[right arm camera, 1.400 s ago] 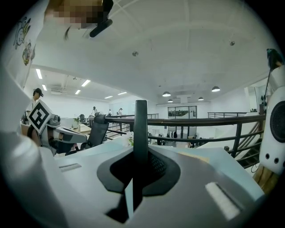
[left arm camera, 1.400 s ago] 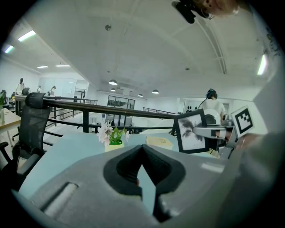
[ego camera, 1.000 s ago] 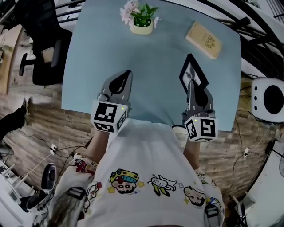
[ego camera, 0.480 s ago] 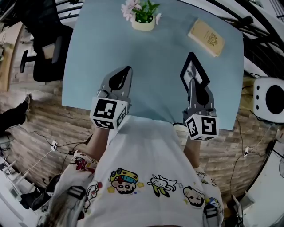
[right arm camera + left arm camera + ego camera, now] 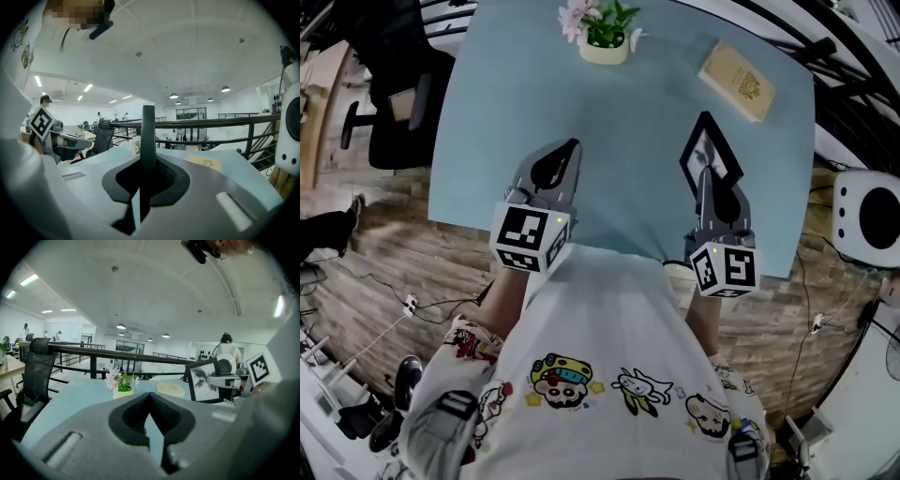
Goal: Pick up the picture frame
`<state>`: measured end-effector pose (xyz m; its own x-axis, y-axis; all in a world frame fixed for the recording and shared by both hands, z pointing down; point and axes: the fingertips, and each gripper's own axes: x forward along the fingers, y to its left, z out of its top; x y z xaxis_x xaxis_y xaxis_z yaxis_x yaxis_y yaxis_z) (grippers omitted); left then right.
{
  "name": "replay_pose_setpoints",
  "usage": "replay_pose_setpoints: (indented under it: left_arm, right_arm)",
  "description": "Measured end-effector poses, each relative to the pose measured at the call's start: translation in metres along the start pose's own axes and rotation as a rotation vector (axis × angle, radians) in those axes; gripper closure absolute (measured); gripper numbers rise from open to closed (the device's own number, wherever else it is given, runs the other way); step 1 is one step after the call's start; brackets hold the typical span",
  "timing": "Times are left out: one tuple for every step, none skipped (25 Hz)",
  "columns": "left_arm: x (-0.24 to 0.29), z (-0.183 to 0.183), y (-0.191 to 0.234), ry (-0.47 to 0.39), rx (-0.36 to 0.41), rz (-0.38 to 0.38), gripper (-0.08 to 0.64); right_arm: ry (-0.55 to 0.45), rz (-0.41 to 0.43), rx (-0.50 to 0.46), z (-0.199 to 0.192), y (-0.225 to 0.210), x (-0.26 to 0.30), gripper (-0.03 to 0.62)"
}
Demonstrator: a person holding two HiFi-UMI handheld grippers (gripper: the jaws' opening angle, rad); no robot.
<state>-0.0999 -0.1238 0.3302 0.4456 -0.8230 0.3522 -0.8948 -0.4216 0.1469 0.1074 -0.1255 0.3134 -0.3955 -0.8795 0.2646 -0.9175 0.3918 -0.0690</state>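
Smooth pale-blue table [image 5: 487,131] is filling the head view. Right gripper [image 5: 707,176] is pinching the thin black rectangular picture frame [image 5: 705,150] edgewise, upright over the table's right side. Left gripper [image 5: 569,155] is hovering clenched, empty, over the table's near edge.

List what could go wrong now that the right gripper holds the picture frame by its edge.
1. The right gripper clamps only one thin edge of the picture frame, so the frame might swing or slip out.
2. It is held close to the table's near edge, so a drop could reach the floor.
3. The left gripper is shut and apart, giving no support.
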Motion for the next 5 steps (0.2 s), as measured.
replay_pose_setpoints:
  left_arm:
    - [0.0004,0.0002,-0.0004,-0.001,0.0,-0.001,0.561]
    - [0.0006,0.0002,-0.0009,-0.002,0.0,-0.001,0.561]
    - [0.0008,0.0,-0.0013,-0.001,0.001,-0.002,0.561]
    - [0.0009,-0.0004,-0.0018,0.0,0.001,-0.003,0.561]
    - [0.0009,-0.0008,-0.0022,0.001,0.002,-0.003,0.561]
  right_arm:
    - [0.0,-0.002,0.0,-0.0004,-0.0006,-0.0005,0.569]
    - [0.0,-0.004,0.001,-0.0008,-0.0012,-0.0012,0.569]
    - [0.0,-0.007,0.003,-0.0014,-0.0018,-0.002,0.569]
    - [0.0,-0.01,0.005,-0.002,-0.0024,-0.0029,0.569]
    - [0.0,-0.012,0.006,-0.0027,-0.0029,-0.0038,0.569]
